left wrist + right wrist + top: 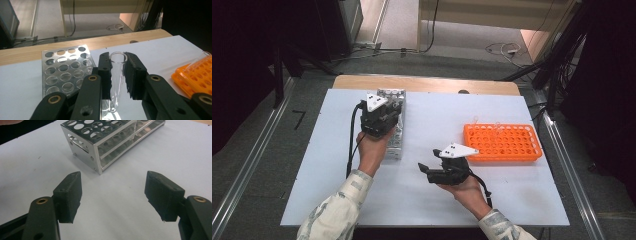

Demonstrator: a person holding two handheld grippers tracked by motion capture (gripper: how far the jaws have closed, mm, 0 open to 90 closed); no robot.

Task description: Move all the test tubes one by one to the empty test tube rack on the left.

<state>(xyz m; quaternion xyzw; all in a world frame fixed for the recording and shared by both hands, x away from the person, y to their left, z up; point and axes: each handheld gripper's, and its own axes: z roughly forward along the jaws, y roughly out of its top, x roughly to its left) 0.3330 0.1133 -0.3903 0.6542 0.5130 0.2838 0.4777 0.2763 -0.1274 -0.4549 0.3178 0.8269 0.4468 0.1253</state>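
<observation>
My left gripper (388, 111) hovers over the silver metal tube rack (394, 146) at the table's left. In the left gripper view its jaws are shut on a clear glass test tube (117, 75), held upright with its open mouth at the top, just right of the rack (63, 72). My right gripper (428, 160) sits lower at mid-table, pointing left toward the rack. Its jaws (113, 195) stand open with nothing between them, and the rack's near corner (97, 157) lies ahead of them.
An orange plastic tube rack (502, 142) with many holes lies at the right and holds a clear tube (200, 58). The white table top (437, 200) ends in a wooden strip (427, 83) at the back. Cables lie on the floor beyond.
</observation>
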